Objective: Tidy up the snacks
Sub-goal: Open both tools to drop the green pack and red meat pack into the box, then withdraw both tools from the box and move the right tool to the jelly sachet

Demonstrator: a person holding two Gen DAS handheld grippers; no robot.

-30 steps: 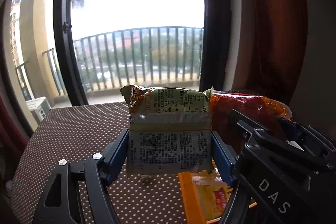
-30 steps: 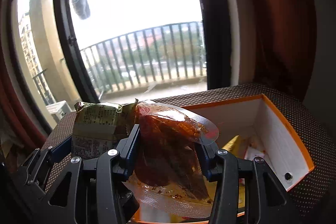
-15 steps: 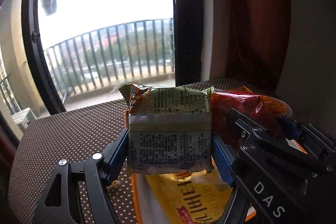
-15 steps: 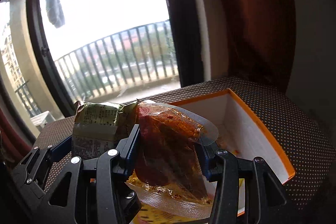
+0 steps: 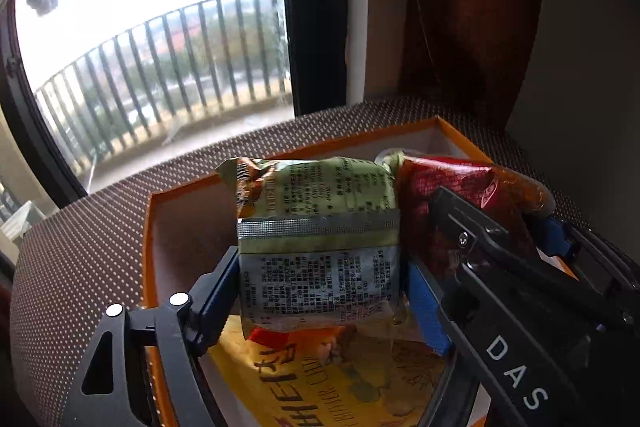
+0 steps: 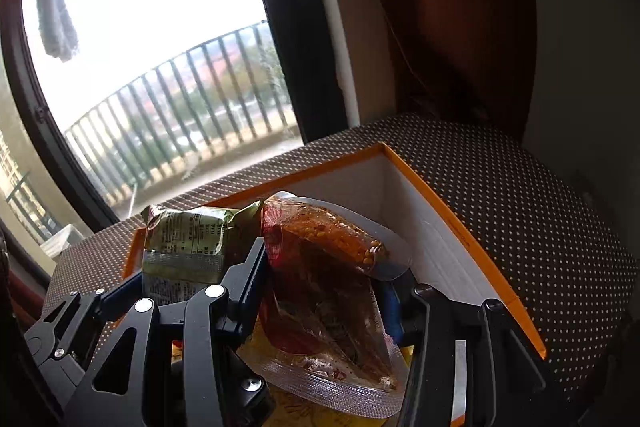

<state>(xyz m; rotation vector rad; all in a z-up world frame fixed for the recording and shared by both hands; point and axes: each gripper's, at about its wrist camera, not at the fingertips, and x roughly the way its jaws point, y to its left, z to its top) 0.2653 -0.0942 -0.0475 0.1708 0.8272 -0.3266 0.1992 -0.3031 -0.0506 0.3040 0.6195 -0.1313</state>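
Left gripper [image 5: 320, 291] pinching green packet [image 5: 320, 227], right gripper [image 6: 320, 291] pinching red pouch [image 6: 324, 279]; side by side above orange-rimmed box [image 6: 460, 223]. Yellow bag [image 5: 320, 379] on box floor beneath. Box's right inner wall bare, dotted worktop [image 6: 540, 211] beyond the rim.

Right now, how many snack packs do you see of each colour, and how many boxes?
Green snack pack, held in the left tongs: 1
Red snack pack, held in the right tongs: 1
Yellow snack pack, in the box: 1
Orange-rimmed box: 1
Total: 4
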